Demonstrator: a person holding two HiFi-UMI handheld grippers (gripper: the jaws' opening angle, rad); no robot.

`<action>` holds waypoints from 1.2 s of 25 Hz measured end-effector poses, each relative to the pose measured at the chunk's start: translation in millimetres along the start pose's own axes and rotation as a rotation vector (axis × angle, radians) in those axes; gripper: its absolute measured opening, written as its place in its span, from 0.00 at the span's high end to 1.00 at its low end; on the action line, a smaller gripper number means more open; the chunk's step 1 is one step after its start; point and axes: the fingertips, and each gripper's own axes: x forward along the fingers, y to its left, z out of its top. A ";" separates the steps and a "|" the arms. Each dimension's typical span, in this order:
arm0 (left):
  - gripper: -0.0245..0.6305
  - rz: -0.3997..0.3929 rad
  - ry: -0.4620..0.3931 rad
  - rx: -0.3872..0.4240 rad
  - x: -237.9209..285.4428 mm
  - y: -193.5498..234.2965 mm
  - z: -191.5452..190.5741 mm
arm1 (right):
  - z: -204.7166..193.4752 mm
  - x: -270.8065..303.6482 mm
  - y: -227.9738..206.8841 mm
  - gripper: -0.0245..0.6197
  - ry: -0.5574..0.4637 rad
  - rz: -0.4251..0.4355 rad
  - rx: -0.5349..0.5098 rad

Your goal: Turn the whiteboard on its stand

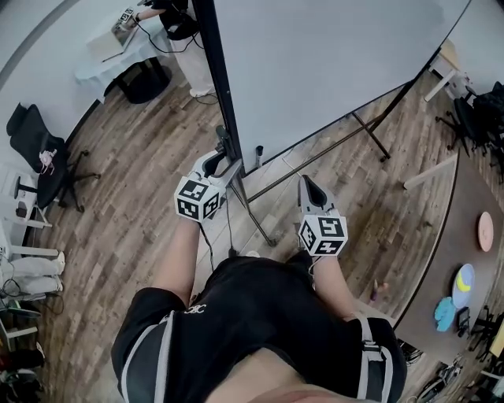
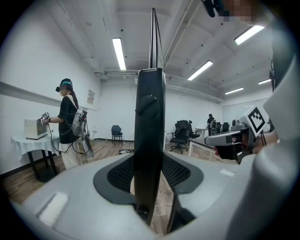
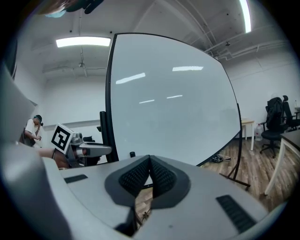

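Note:
The big whiteboard (image 1: 331,63) (image 3: 168,103) hangs in a black frame on a stand with floor legs (image 1: 256,220). My left gripper (image 1: 224,154) (image 2: 149,176) is shut on the frame's black upright post (image 1: 214,86) (image 2: 149,136), which stands straight up between the two pads. My right gripper (image 1: 305,183) (image 3: 150,163) floats in front of the board's lower part, apart from it, shut with its pads meeting and nothing between them. Each gripper shows in the other's view: the right gripper (image 2: 234,137) and the left gripper (image 3: 86,150).
A person (image 1: 169,20) (image 2: 68,122) stands at a white-clothed table (image 1: 114,55) behind the board at the left. Office chairs (image 1: 39,153) (image 2: 180,133) stand around. A brown table (image 1: 465,236) with coloured items runs along the right. A cable (image 1: 211,244) lies on the wooden floor.

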 end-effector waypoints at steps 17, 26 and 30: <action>0.68 0.090 -0.038 -0.028 -26.2 23.2 -5.8 | 3.9 17.3 20.3 0.95 0.011 0.047 -0.037; 0.69 0.235 -0.023 -0.094 -31.6 21.4 -1.4 | 11.3 29.3 22.4 0.95 0.004 0.081 -0.047; 0.78 0.262 -0.040 -0.082 -47.5 12.4 8.0 | 13.0 31.9 24.4 0.95 0.000 0.090 -0.046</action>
